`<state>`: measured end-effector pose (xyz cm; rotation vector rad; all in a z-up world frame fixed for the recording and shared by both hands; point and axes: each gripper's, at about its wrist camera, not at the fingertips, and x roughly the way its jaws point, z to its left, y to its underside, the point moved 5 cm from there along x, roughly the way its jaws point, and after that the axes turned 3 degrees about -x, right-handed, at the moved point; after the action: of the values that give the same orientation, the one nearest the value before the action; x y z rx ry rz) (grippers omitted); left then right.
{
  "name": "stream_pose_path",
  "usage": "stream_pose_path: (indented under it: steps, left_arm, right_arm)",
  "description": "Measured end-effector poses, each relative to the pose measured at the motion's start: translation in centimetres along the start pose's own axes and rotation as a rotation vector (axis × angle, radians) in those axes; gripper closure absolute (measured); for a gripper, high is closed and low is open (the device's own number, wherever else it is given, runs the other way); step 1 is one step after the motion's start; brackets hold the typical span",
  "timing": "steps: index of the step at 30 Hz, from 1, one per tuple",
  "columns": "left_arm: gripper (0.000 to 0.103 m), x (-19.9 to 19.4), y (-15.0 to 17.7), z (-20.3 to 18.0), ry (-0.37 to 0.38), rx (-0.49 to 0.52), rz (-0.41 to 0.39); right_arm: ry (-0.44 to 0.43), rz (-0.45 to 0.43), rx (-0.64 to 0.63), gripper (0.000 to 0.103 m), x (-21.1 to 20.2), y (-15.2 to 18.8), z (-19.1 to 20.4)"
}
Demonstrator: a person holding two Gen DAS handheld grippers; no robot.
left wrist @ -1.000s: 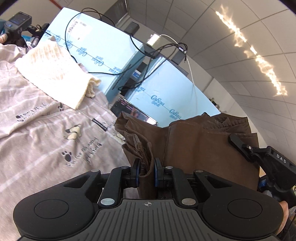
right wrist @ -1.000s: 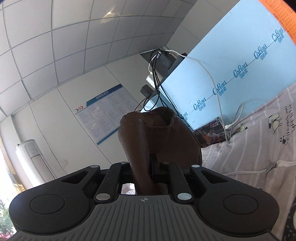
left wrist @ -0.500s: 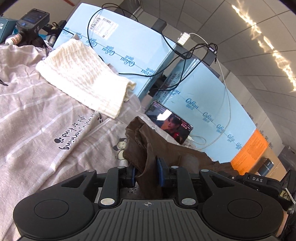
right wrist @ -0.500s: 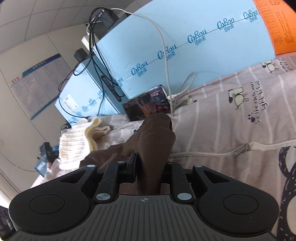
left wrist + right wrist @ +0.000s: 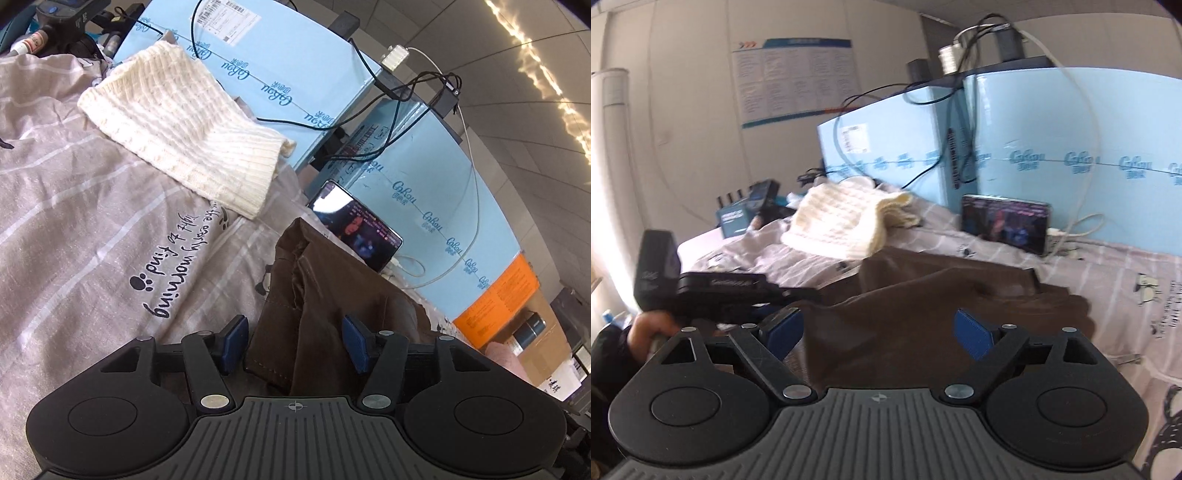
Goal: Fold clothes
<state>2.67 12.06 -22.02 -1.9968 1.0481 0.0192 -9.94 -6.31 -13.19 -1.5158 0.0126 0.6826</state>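
Note:
A brown garment (image 5: pixel 325 295) lies folded on the striped grey bedsheet (image 5: pixel 92 229). My left gripper (image 5: pixel 295 341) is open, its blue pads either side of the garment's near edge without pinching it. In the right wrist view the same brown garment (image 5: pixel 942 302) spreads flat, and my right gripper (image 5: pixel 879 332) is open just above its near part. The left gripper's body (image 5: pixel 713 288) shows at the left there, held by a hand (image 5: pixel 646 328). A folded cream knit (image 5: pixel 184 125) rests further back on the sheet.
Light blue foam boards (image 5: pixel 295 77) with cables stand along the bed's far side. A phone (image 5: pixel 354 229) with a lit screen leans against them, a white cable beside it. Small devices and bottles (image 5: pixel 55 22) sit at the far left. An orange board (image 5: pixel 498 299) stands at right.
Both grippers lowered the brown garment from the air onto the sheet and then opened, letting it go. It now lies flat.

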Motion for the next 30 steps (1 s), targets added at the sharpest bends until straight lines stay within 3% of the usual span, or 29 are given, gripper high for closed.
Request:
stream_pose_path:
  steps: [3,9,11,15,16,17,19,24,26,28,30]
  left_arm:
    - [0.045,-0.1,0.1,0.0,0.013,0.001,-0.005]
    - [0.045,-0.1,0.0,0.0,0.029,0.004,0.007]
    - [0.044,0.3,-0.3,-0.3,0.034,0.024,0.038]
    - [0.035,2.6,-2.0,-1.5,0.059,0.141,0.165]
    - [0.034,3.3,-2.7,-1.8,0.066,0.166,0.193]
    - [0.034,4.2,-3.3,-1.9,0.068,0.179,0.217]
    - [0.034,6.1,-4.3,-2.2,0.094,0.199,0.279]
    - [0.034,10.2,-5.6,-2.9,0.15,0.266,0.374]
    - [0.037,11.6,-5.7,-3.1,0.159,0.284,0.38]
    - [0.068,12.1,-5.4,-3.6,0.15,0.332,0.376]
    - [0.076,11.9,-5.1,-4.0,0.143,0.392,0.355]
  right_arm:
    - [-0.013,0.083,-0.105,0.014,2.4,0.7,2.6]
    - [0.042,0.116,-0.052,0.014,4.8,0.8,1.9]
    - [0.054,0.116,-0.007,0.015,5.2,0.8,1.3]
    - [0.171,0.105,-0.006,0.022,5.3,0.6,1.0]
    - [0.175,0.103,-0.012,0.033,5.4,0.6,1.2]
    - [0.17,0.101,-0.019,0.053,5.5,0.7,1.5]
    - [0.169,0.088,-0.026,0.075,5.6,0.8,1.9]
    - [0.218,-0.032,0.001,0.091,3.5,-0.1,1.6]
    - [0.25,-0.11,0.035,0.093,1.6,-0.7,1.1]
    - [0.301,-0.195,0.079,0.094,-0.6,-1.3,0.2]
    - [0.363,-0.279,0.137,0.094,-3.2,-1.6,-1.3]
